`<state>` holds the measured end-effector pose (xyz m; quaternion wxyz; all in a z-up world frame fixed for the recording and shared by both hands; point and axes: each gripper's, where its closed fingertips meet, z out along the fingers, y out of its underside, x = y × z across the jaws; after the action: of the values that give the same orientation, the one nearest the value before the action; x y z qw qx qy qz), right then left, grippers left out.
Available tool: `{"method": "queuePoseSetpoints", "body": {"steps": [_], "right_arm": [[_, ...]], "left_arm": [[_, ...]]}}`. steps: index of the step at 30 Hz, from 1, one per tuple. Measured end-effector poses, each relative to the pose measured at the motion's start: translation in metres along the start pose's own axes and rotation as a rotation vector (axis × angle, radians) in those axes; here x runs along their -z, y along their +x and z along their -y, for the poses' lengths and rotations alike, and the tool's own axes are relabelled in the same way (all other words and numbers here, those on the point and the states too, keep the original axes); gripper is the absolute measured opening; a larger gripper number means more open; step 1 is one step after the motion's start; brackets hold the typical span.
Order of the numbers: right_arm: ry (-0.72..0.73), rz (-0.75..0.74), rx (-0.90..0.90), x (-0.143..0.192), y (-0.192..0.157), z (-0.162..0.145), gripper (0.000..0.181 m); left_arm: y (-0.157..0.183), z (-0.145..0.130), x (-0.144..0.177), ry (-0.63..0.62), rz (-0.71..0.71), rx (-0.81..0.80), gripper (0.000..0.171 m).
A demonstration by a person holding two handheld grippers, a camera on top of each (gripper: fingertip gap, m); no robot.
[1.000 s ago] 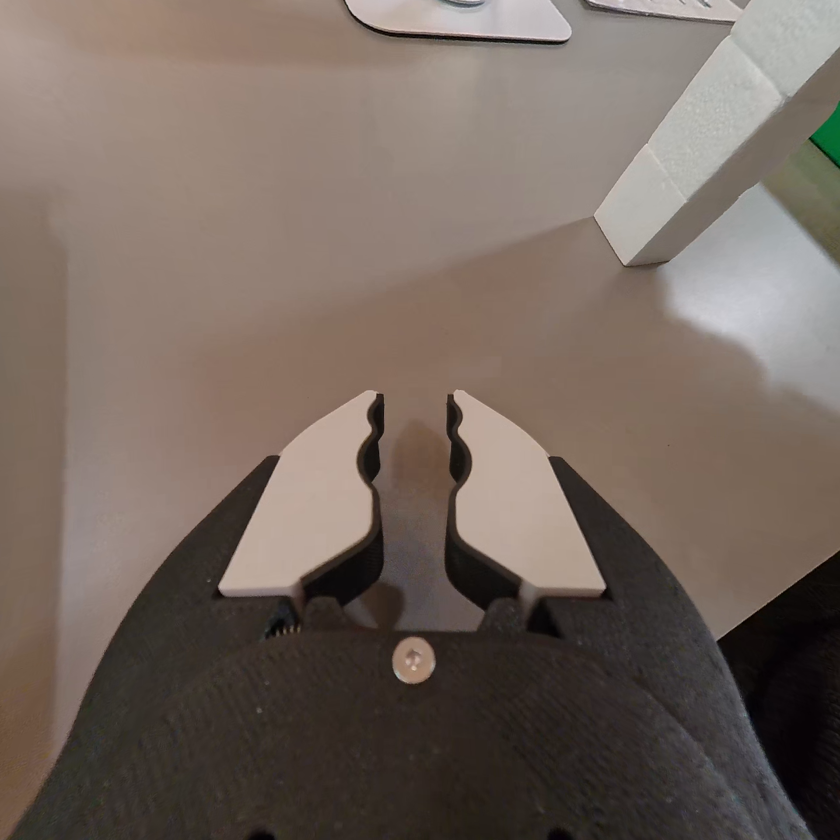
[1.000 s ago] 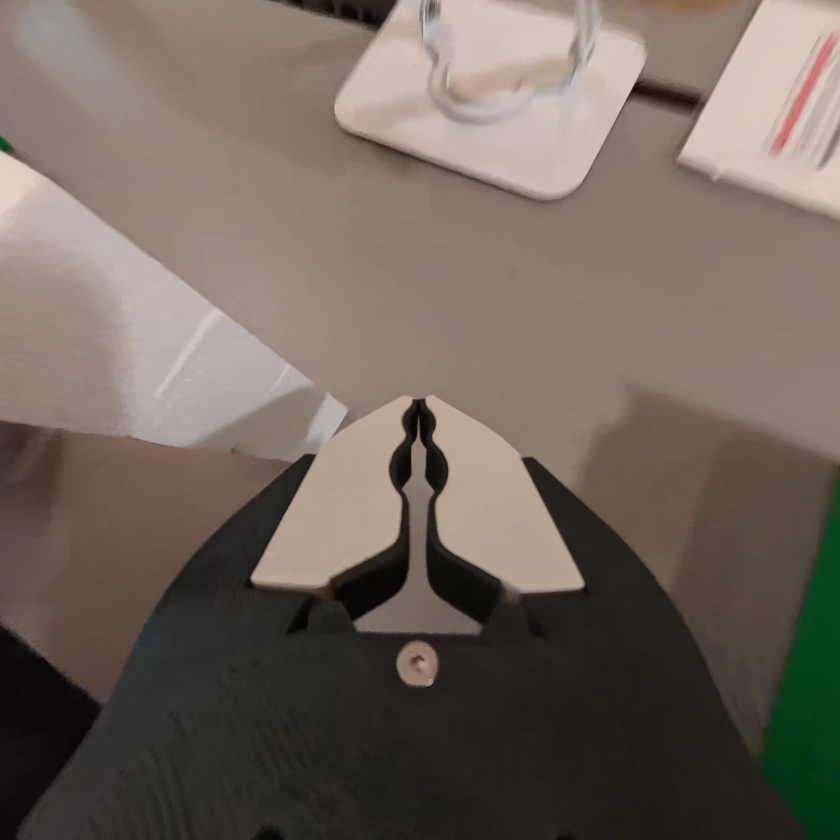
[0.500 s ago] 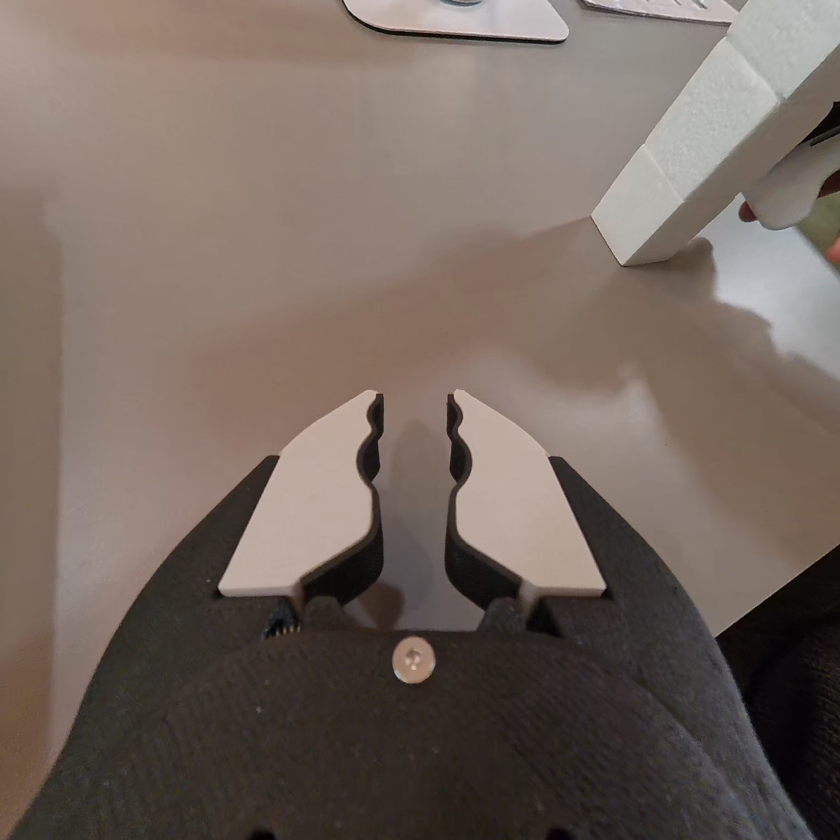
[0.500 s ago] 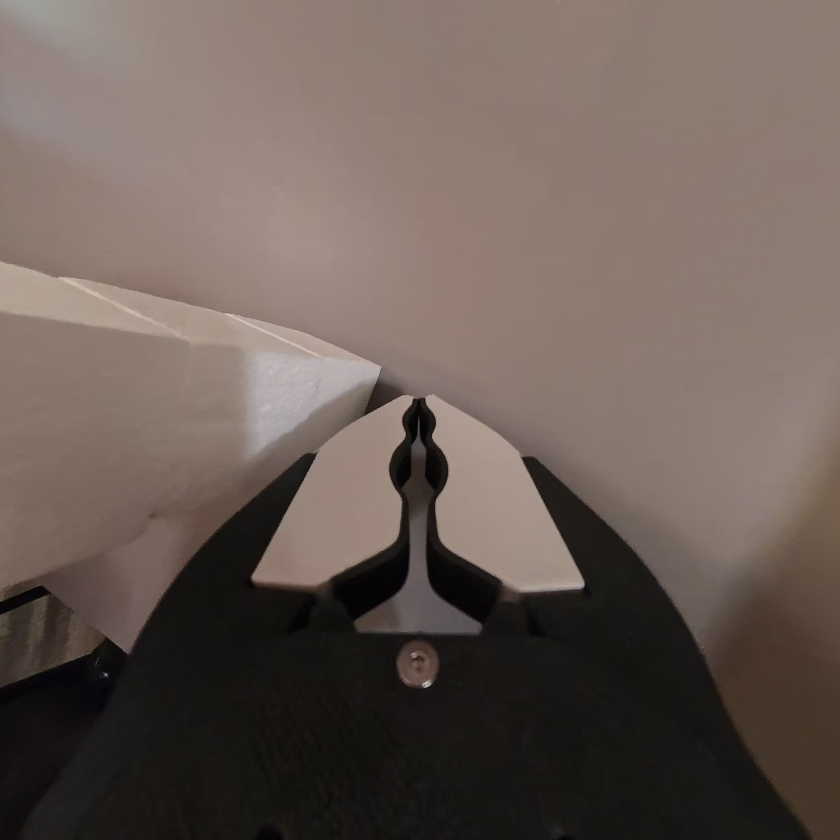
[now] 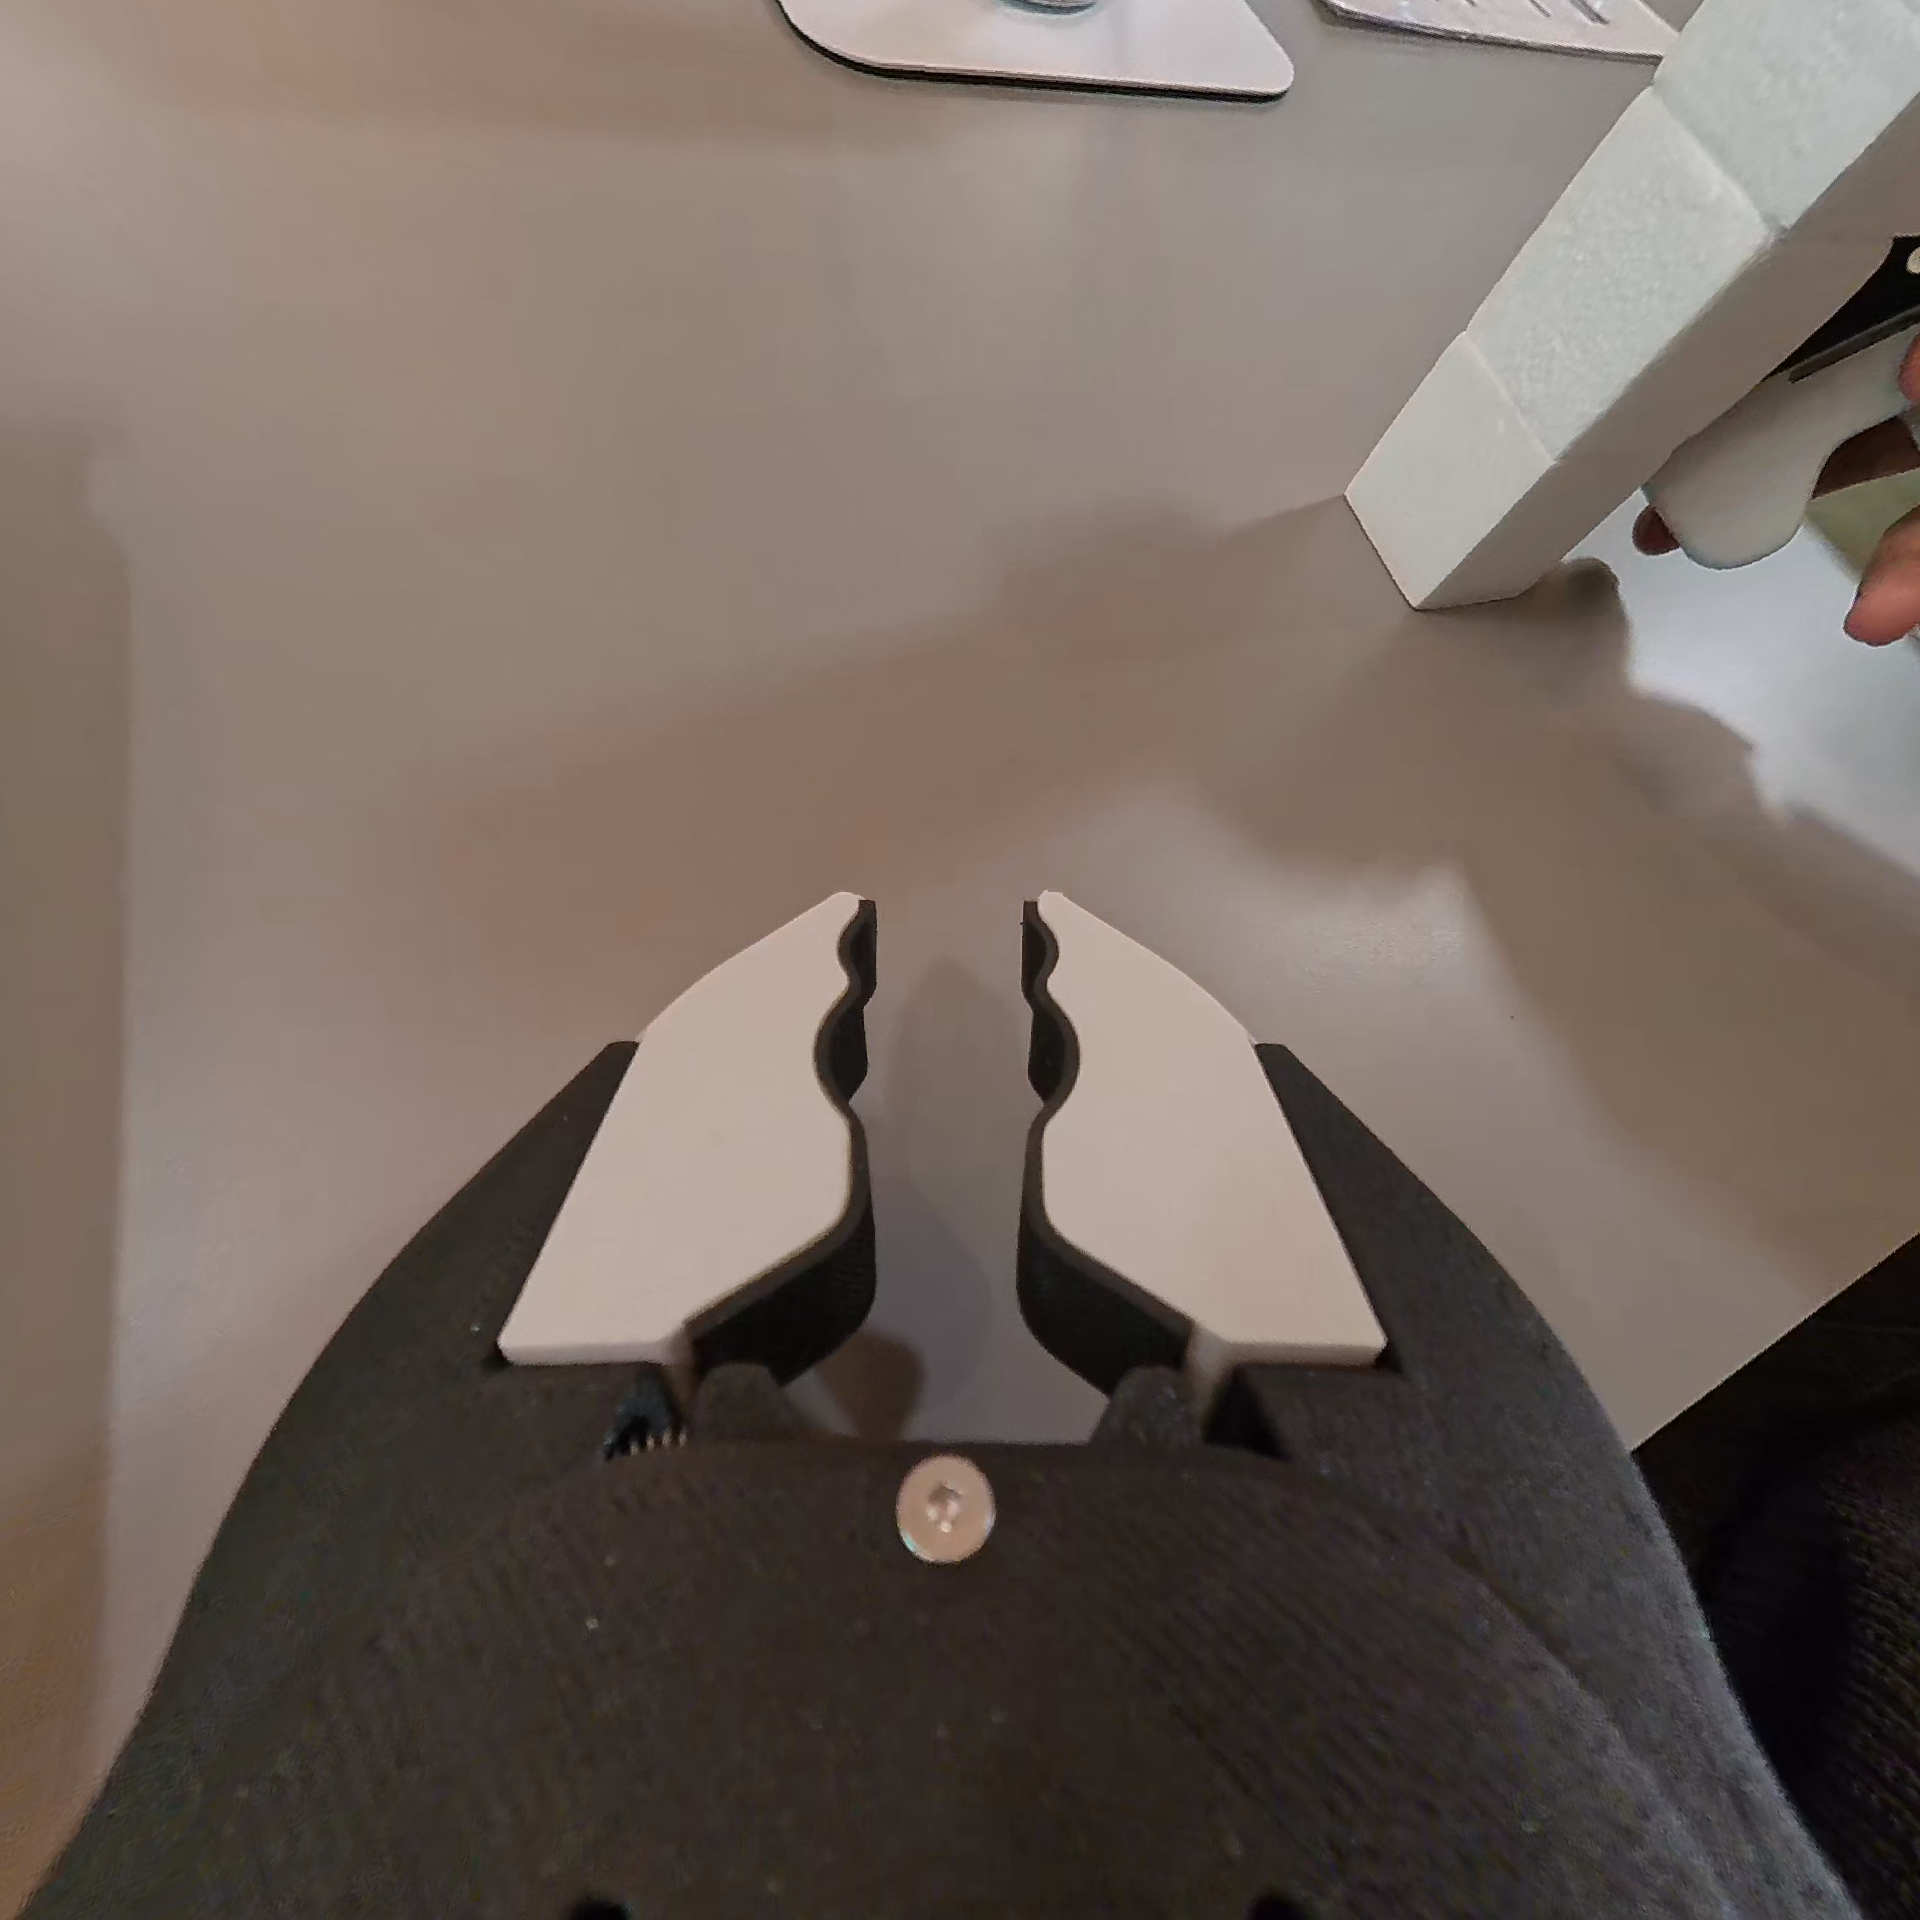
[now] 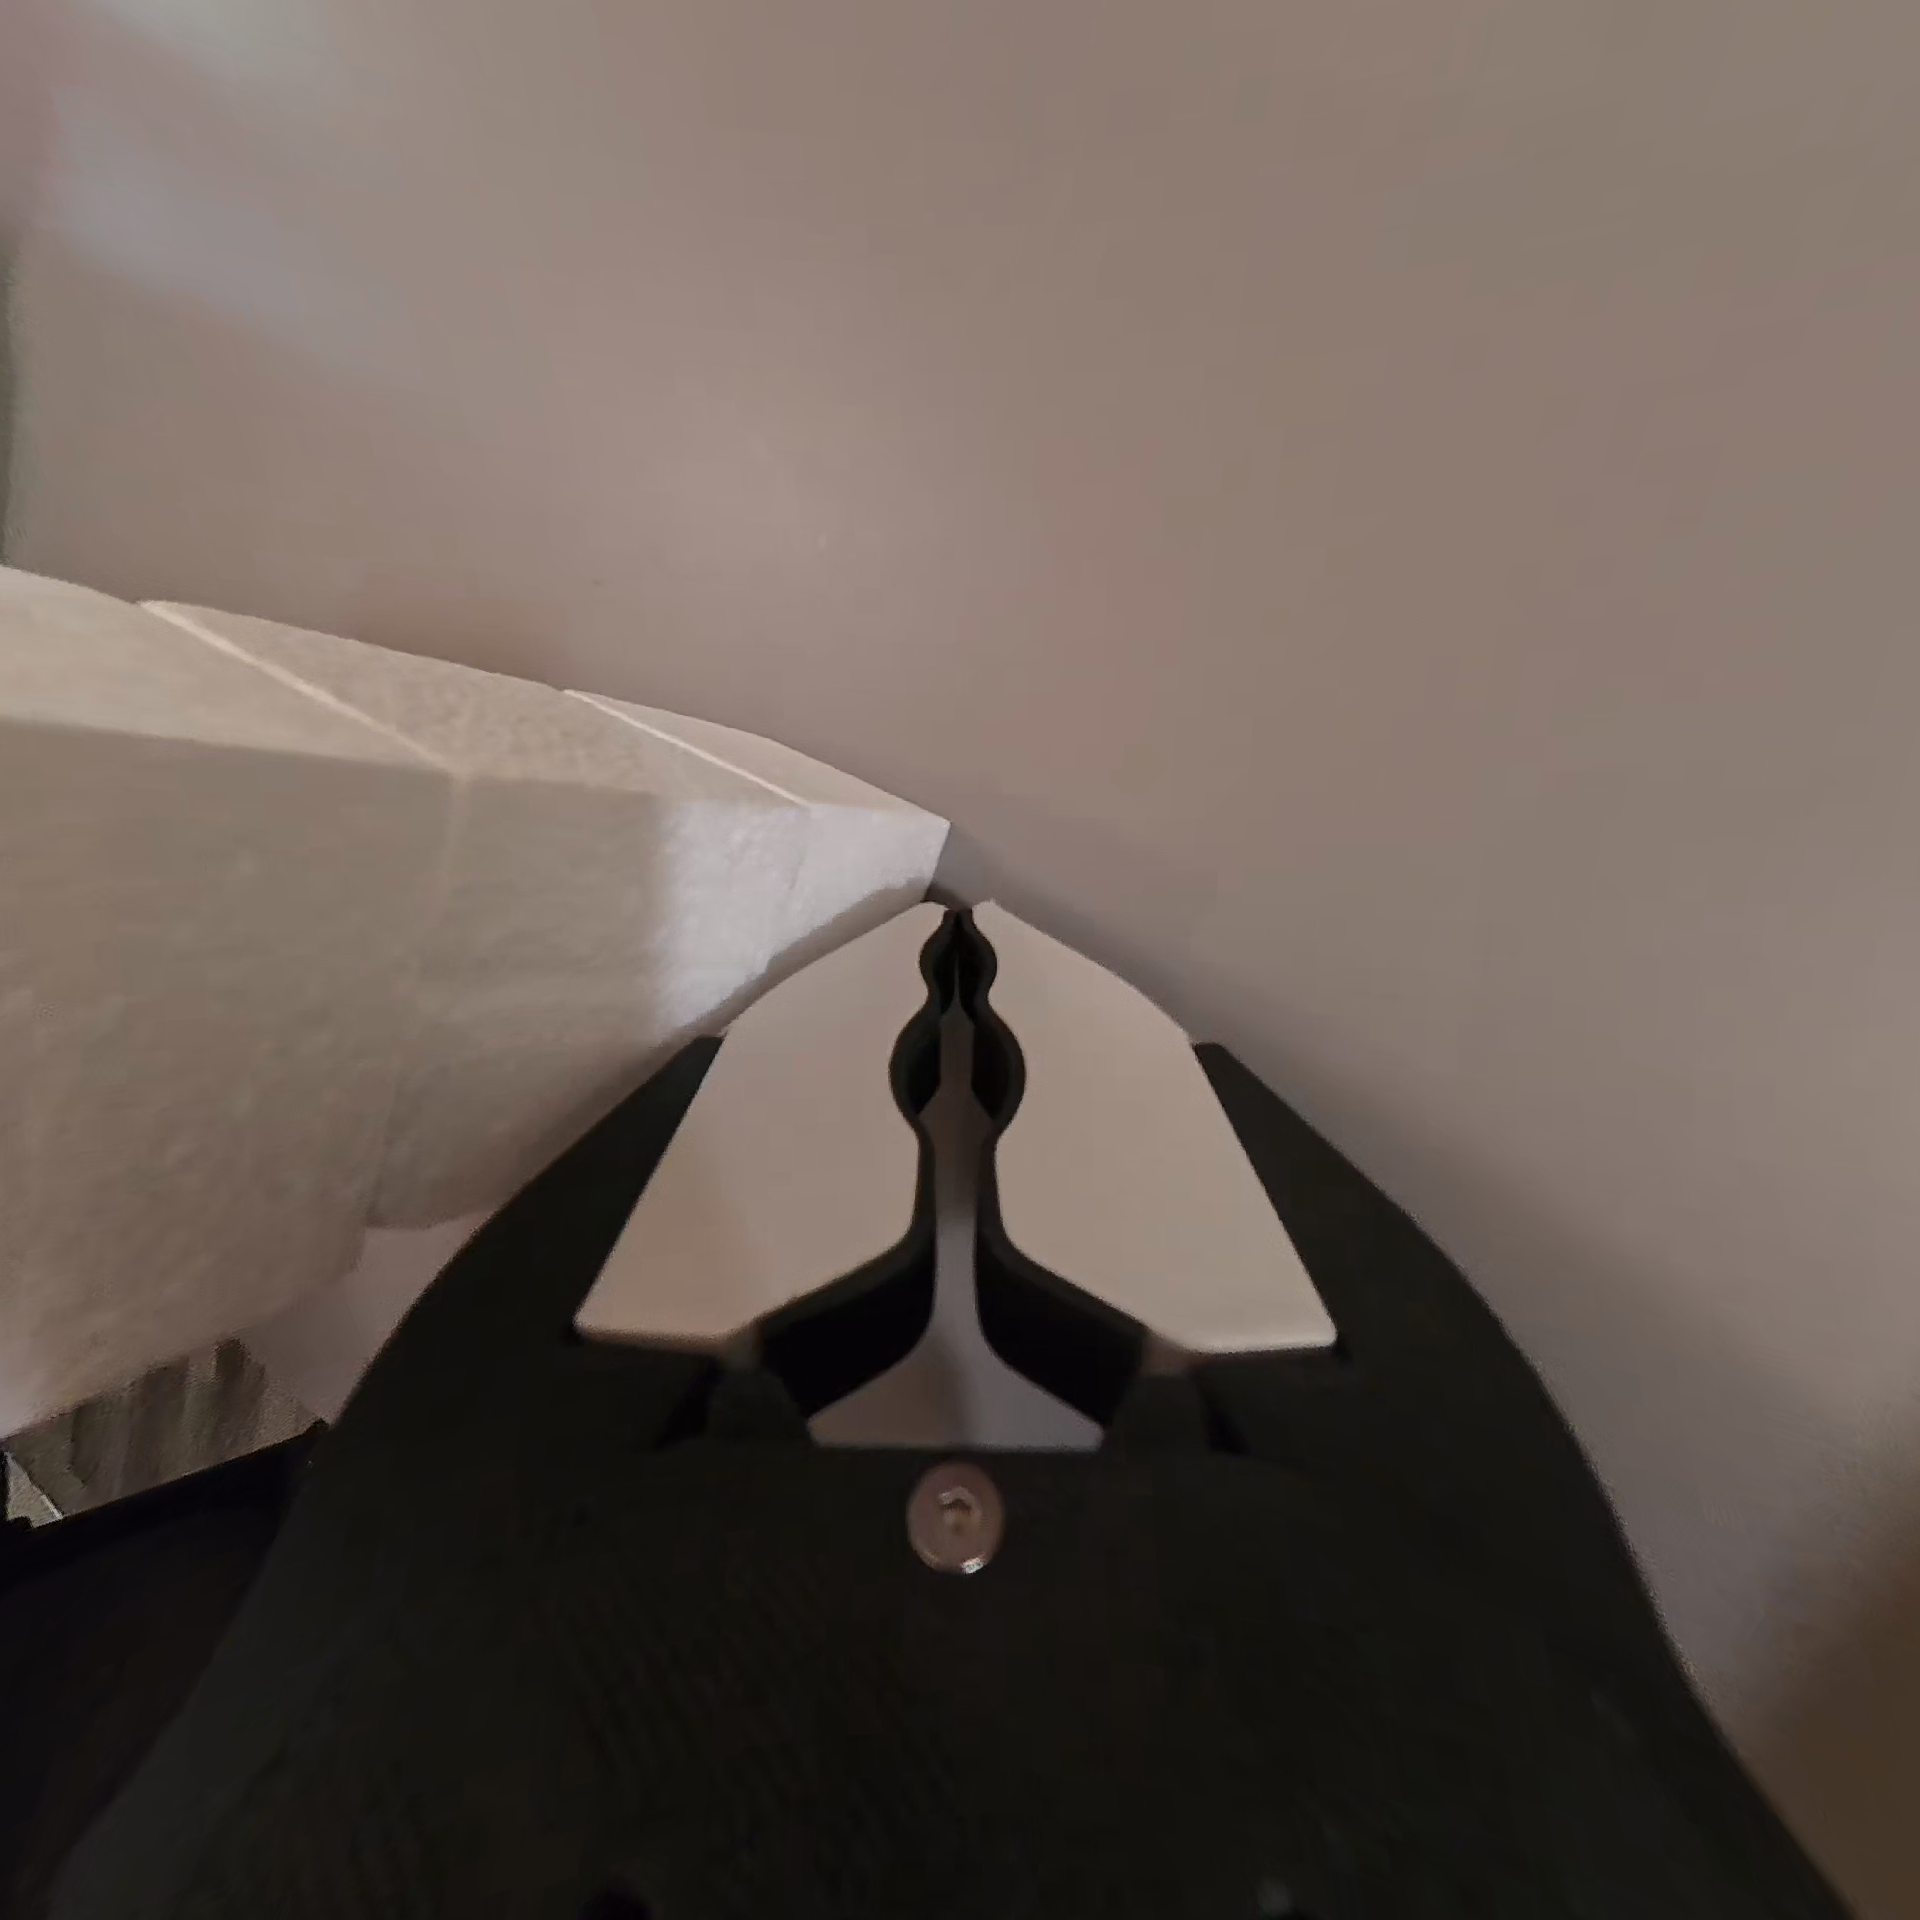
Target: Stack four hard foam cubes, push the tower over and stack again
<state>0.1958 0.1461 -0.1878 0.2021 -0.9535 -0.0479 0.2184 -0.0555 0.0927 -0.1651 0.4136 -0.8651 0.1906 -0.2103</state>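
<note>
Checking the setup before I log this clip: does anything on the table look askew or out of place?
Yes: the white foam block stands tilted, only its lower end on the grey table, the rest slanting up out of view. The shut right gripper sits beside that end; the open left gripper holds nothing. No spills or damage show.

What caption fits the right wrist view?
Shut hand-held gripper beside a white foam block over a grey table.

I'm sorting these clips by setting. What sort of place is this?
Probably an office or lab desk. A smooth grey tabletop carries a flat white stand base at its far edge and a white foam block, with the left gripper open above it and the right gripper shut.
</note>
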Motion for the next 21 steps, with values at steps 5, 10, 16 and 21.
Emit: {"method": "queuePoseSetpoints", "body": {"steps": [5,10,16,21], "right_arm": [[-0.007,-0.003,0.01,-0.003,-0.006,-0.001,0.0],[-0.003,0.0,0.011,-0.005,-0.013,0.004,0.0],[-0.009,0.008,0.065,-0.009,-0.042,0.012,0.0],[-0.006,0.014,0.155,-0.017,-0.081,0.026,0.0]], "left_arm": [[0.001,0.0,0.0,0.002,-0.004,0.004,0.028],[-0.001,0.006,0.003,0.032,0.014,0.004,0.026],[-0.01,0.025,0.015,0.148,0.081,0.01,0.024],[-0.034,0.052,0.042,0.351,0.211,0.069,0.024]]}}
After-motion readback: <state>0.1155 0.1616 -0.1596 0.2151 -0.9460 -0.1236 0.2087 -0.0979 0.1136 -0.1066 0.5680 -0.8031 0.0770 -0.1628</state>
